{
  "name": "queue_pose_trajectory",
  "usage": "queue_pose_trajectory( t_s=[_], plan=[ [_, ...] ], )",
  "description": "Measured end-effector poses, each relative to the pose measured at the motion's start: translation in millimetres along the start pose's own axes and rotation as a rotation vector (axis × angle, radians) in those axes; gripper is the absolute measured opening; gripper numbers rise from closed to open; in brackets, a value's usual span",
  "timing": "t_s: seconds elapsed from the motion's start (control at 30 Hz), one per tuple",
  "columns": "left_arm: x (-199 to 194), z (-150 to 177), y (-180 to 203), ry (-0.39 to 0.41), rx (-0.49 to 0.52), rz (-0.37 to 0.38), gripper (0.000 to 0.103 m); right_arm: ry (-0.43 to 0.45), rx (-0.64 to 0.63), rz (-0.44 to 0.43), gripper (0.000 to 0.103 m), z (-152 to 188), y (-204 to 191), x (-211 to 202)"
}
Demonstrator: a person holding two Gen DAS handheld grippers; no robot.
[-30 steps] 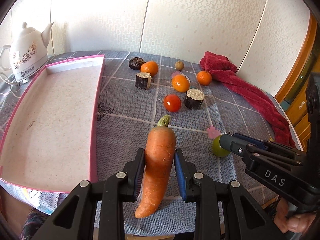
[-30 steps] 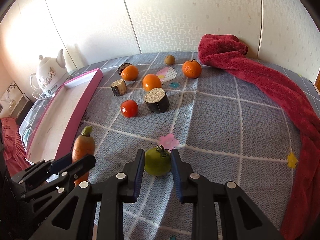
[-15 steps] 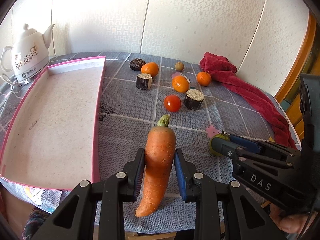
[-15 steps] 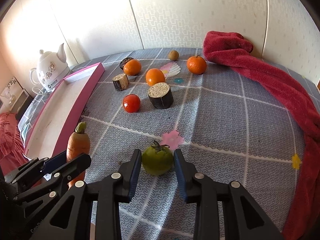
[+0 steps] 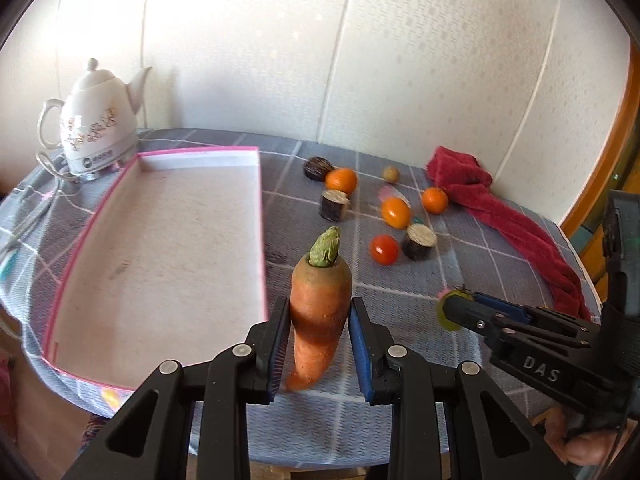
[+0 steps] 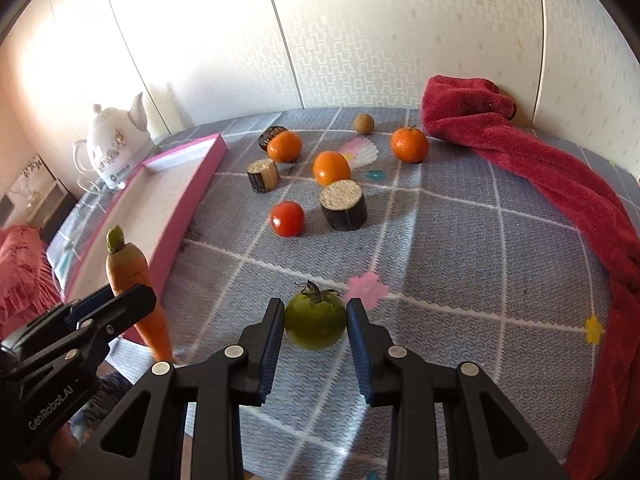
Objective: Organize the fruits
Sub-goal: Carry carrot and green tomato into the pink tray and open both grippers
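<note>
My left gripper is shut on an orange carrot, which it holds upright, green top up, above the table's front edge just right of the pink tray. The carrot and the left gripper also show at the left of the right wrist view. A small green tomato sits between the pads of my right gripper, which touch both its sides, low over the tablecloth. In the left wrist view the right gripper hides most of the tomato.
Further back lie a red tomato, three oranges, dark cut vegetable stubs and a small brown fruit. A white kettle stands behind the tray. A red towel runs along the right side.
The left gripper has risen and swung left with the carrot, so tray and kettle now sit nearer the middle of its view. The right gripper has hardly moved; the green tomato stays between its fingers.
</note>
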State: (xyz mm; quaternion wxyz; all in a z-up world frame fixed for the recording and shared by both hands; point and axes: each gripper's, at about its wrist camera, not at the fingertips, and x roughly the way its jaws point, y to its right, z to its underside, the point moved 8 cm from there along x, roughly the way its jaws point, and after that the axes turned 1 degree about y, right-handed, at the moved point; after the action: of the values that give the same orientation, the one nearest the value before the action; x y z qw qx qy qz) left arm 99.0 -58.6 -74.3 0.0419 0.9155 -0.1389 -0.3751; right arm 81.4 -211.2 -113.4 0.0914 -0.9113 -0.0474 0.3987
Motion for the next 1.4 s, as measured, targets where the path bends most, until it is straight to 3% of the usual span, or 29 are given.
queue_pose_trajectory(
  t_s=[0.3,0.47,0.6,0.77,0.9,1.07,1.13,1.2,1.4],
  plan=[
    [-13.5,-18.2,-59.4,0.026,-0.118,-0.029,0.03,0.002,-0.064,-0.149,0.032,-29.2,-70.8,2.9],
    [-21.4,-26.3,-80.3,0.027,-0.211,0.017,0.03,-0.013,-0.101,-0.183,0.032,-41.0,-99.9,15.8],
    [-25.0,-31.6,-75.9,0.041,-0.206,0.071,0.029,-0.018,-0.121,-0.184,0.032,-45.3,-112.6,24.1],
    [-48.0,-52.7,-89.0,0.124,-0.227,0.077,0.029,-0.032,-0.116,-0.183,0.032,-43.6,-113.6,29.3],
    [-53.8,-66.5,-115.6,0.181,-0.163,-0.06,0.029,-0.036,-0.107,-0.204,0.032,-49.3,-118.7,31.6],
    [-28.9,-59.7,-156.9,0.121,-0.179,-0.183,0.03,-0.05,-0.104,-0.3,0.032,-56.4,-153.5,38.3],
    [-26.5,-55.2,-167.0,0.113,-0.203,-0.199,0.034,-0.078,-0.08,-0.381,0.034,-55.4,-171.7,42.4],
    [-27.3,-50.1,-174.4,0.111,-0.227,-0.22,0.039,-0.099,-0.083,-0.406,0.034,-51.6,-187.9,48.7],
    [-29.2,-35.1,-183.6,0.092,-0.29,-0.263,0.039,-0.202,-0.139,-0.477,0.034,-18.4,-227.4,63.7]
  ],
)
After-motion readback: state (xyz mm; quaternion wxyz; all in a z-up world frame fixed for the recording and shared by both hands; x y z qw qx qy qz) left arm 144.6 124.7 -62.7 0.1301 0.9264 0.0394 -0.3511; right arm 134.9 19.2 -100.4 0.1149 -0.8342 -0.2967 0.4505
